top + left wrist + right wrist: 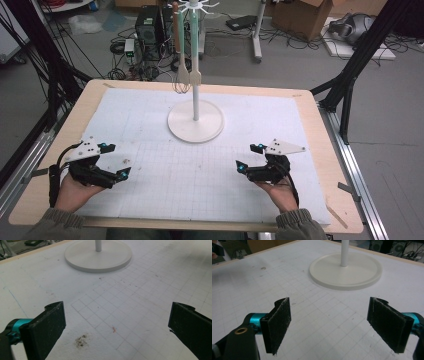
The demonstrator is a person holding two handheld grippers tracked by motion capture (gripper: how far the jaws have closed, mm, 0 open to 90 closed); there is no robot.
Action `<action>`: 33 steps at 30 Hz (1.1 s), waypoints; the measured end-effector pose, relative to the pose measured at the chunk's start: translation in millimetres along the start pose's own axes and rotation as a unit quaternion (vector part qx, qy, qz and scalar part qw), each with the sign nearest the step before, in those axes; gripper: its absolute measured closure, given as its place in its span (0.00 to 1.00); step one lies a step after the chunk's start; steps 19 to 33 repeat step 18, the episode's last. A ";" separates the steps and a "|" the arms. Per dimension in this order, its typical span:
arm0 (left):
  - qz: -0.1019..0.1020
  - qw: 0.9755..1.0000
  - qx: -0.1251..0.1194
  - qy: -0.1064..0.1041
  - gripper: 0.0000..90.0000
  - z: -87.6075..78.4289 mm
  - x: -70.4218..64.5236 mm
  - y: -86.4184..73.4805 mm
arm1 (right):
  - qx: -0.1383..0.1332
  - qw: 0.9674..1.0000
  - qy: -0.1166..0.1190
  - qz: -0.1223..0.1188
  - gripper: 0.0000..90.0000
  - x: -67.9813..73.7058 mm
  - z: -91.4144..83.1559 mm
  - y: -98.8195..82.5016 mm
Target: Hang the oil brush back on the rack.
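Both grippers rest low on the desk (pixel 125 95), fingers released and empty: left gripper (pixel 111 160) and right gripper (pixel 249 156) flank the white stand (pixel 195 120), whose wooden utensils (pixel 186 75) hang high, presumably awaiting a reach.

**Room beyond your table**

You face a wooden table (pixel 345 210) covered by a white gridded mat (pixel 150 115). Behind it lies a grey floor (pixel 300 70) strewn with black cables (pixel 120 55). A computer tower (pixel 148 31) stands at the far centre, cardboard boxes (pixel 305 17) to its right. Black frame struts (pixel 350 75) flank both sides of the table. Lighting is even and diffuse.
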State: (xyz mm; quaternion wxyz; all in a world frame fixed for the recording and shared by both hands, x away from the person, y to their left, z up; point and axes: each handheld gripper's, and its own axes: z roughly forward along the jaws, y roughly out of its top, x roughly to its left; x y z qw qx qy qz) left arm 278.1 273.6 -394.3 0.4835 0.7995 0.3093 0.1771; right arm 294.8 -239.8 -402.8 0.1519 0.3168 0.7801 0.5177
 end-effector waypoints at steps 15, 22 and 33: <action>-0.002 1.000 0.003 -0.003 0.02 1.5 0.9 -3.6 | -0.008 1.000 -0.003 0.001 0.20 8.8 -8.2 -16.3; -0.003 1.000 0.005 -0.003 0.02 2.7 1.5 -4.8 | -0.008 1.000 -0.004 -0.001 0.20 10.2 -9.4 -18.3; -0.003 1.000 0.005 -0.003 0.02 2.7 1.5 -4.8 | -0.008 1.000 -0.004 -0.001 0.20 10.2 -9.4 -18.3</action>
